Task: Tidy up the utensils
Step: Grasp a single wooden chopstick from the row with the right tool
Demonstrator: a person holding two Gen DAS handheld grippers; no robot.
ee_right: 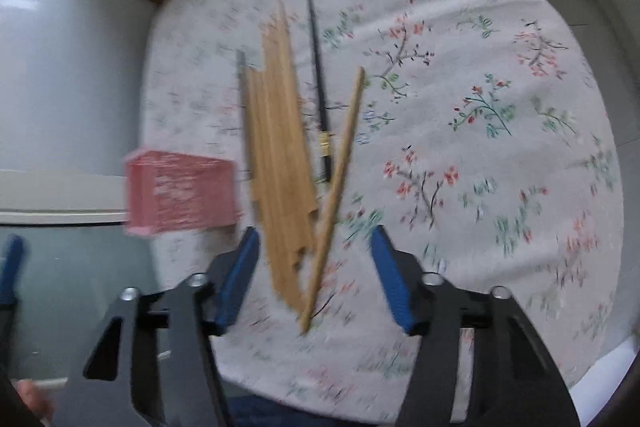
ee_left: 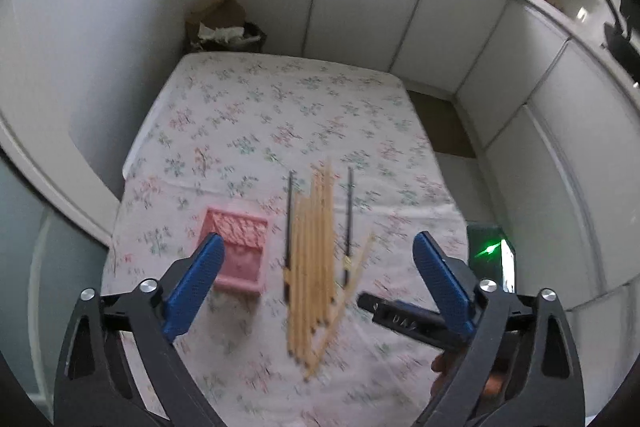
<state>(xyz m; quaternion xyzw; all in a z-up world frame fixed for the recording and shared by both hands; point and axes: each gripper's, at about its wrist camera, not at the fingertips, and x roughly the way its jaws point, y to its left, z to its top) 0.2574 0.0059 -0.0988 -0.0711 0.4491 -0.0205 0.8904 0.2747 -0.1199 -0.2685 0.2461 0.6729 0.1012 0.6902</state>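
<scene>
A bundle of several wooden chopsticks [ee_left: 312,259] [ee_right: 280,155] lies on the floral cloth. One wooden chopstick [ee_right: 340,167] lies askew on the bundle's right. Two black chopsticks [ee_left: 289,227] [ee_left: 349,215] flank the bundle. A pink latticed holder [ee_left: 240,247] [ee_right: 180,195] stands just to its left. My left gripper [ee_left: 318,247] hovers above the bundle, open wide with nothing between its fingers. My right gripper [ee_right: 314,239] is low at the near ends of the wooden chopsticks. They lie between its blue pads, and the pads do not touch them.
The floral cloth [ee_left: 260,115] covers a table bounded by white cabinet doors [ee_left: 360,7]. A cardboard box with crumpled paper [ee_left: 224,27] sits beyond the far left corner. A dark device with a green light [ee_left: 490,251] stands at the table's right edge.
</scene>
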